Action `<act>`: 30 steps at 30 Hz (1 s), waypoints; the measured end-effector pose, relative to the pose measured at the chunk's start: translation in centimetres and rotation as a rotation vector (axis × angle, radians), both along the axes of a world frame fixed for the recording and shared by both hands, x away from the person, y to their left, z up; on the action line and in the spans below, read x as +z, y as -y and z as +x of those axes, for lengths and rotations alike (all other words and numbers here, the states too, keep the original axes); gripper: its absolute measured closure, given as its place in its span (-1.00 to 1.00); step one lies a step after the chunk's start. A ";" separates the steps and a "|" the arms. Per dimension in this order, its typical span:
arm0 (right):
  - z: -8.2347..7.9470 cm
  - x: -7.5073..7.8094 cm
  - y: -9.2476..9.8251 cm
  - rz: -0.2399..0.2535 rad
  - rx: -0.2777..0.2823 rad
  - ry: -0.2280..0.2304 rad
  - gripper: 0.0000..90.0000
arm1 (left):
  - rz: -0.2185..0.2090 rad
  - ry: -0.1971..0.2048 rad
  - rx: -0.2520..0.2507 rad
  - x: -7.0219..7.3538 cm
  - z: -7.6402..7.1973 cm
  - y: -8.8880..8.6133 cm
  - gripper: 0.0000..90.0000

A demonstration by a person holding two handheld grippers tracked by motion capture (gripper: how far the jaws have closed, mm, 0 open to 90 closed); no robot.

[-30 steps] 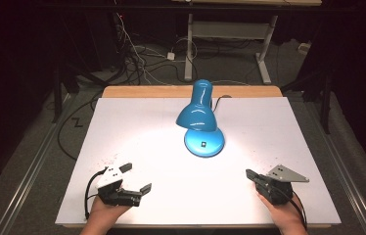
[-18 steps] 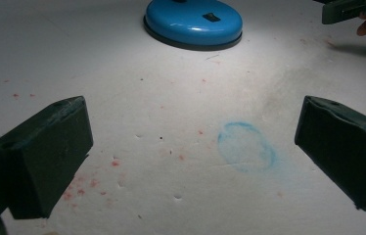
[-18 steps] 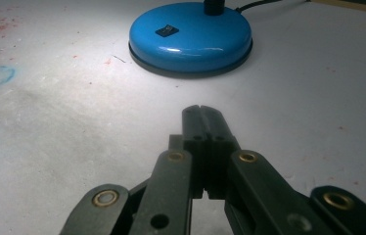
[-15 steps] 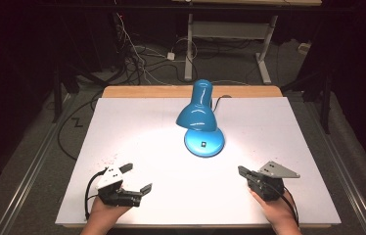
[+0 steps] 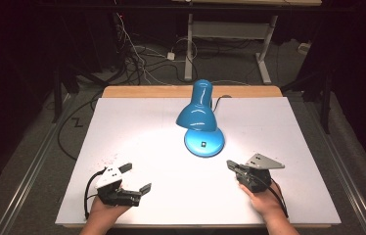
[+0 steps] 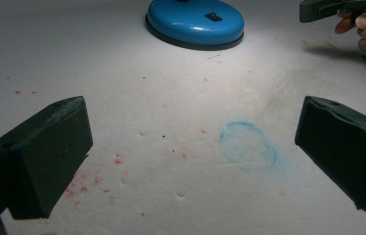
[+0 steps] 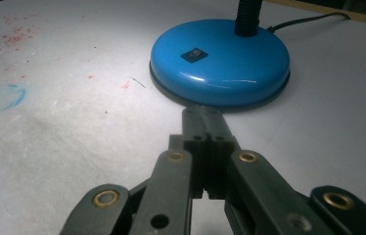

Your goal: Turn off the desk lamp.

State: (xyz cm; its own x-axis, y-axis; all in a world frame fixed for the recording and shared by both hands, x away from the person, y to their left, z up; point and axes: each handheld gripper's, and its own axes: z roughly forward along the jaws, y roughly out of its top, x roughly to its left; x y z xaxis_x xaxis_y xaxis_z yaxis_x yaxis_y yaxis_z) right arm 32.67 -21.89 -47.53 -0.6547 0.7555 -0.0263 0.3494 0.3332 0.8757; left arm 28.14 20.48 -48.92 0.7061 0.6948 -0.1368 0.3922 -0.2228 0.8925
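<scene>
The blue lamp (image 5: 200, 125) stood lit near the far middle of the white table (image 5: 137, 117). The left gripper (image 5: 133, 177) lay low at the near left, jaws wide apart. The right gripper (image 5: 231, 165), jaws pressed together, pointed at the lamp's base (image 7: 220, 61), just short of it.

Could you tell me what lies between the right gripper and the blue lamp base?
Nothing: in the right gripper view, the shut right gripper points at the lamp base across a short strip of bare white tabletop.
</scene>
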 end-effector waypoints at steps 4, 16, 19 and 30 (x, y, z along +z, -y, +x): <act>0.4 0.2 -0.8 0.003 0.003 0.011 1.00 | -0.002 -0.001 0.001 0.0 0.0 -0.1 -1.00; 1.7 1.0 -2.8 0.013 0.033 0.022 1.00 | -0.006 -0.002 -0.007 0.1 0.0 -0.2 -1.00; 2.0 1.3 -3.2 0.010 0.041 0.029 1.00 | -0.003 -0.002 -0.008 0.1 0.0 -0.1 -1.00; 3.3 1.5 -4.5 0.028 0.051 0.027 1.00 | -0.005 -0.011 -0.018 0.0 0.0 0.0 -1.00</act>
